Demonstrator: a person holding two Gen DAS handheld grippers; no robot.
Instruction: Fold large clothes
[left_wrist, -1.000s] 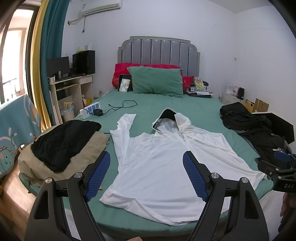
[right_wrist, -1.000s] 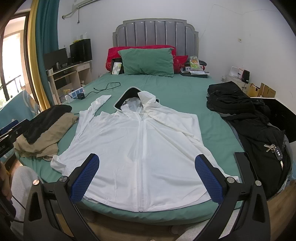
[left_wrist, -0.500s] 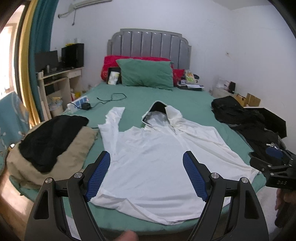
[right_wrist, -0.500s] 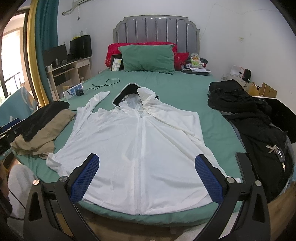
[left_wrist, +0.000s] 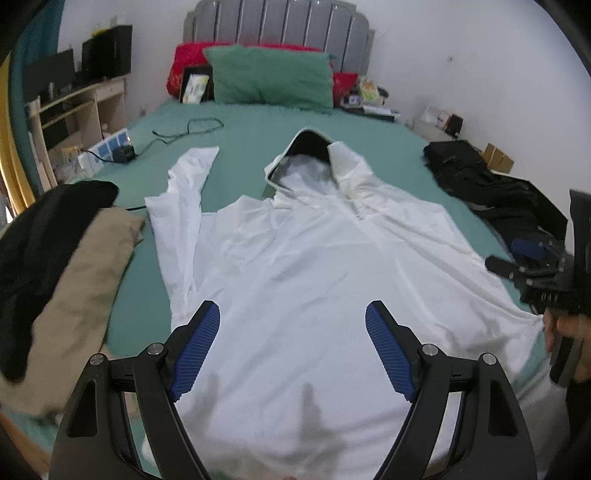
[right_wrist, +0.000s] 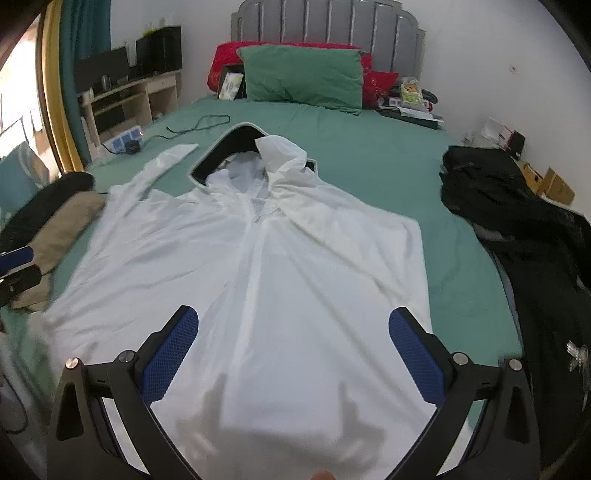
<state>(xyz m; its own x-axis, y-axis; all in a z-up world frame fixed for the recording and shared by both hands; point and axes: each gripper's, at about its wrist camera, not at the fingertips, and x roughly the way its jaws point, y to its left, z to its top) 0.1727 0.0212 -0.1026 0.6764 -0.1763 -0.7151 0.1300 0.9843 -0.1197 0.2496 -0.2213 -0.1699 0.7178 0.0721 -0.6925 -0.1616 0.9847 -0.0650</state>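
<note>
A white hooded zip jacket (left_wrist: 317, 266) (right_wrist: 280, 266) lies flat, front up, on the green bed (left_wrist: 251, 125) (right_wrist: 388, 162), hood toward the headboard. One sleeve (left_wrist: 184, 192) stretches up on its left side. My left gripper (left_wrist: 293, 332) hovers open just above the jacket's lower left part, nothing between its blue pads. My right gripper (right_wrist: 293, 336) hovers open over the lower middle of the jacket, near the zip line. The right gripper's body also shows at the right edge of the left wrist view, held by a hand (left_wrist: 565, 332).
A folded pile of black and tan clothes (left_wrist: 55, 266) (right_wrist: 55, 214) lies at the bed's left edge. Black garments (left_wrist: 491, 192) (right_wrist: 524, 229) with keys cover the right side. A cable and power strip (left_wrist: 122, 147), green pillow (right_wrist: 303, 79) and desk (right_wrist: 133, 96) lie beyond.
Both grippers have moved forward and down toward the jacket's hem, which now fills the lower part of both views. Both remain open. The jacket has not moved.
</note>
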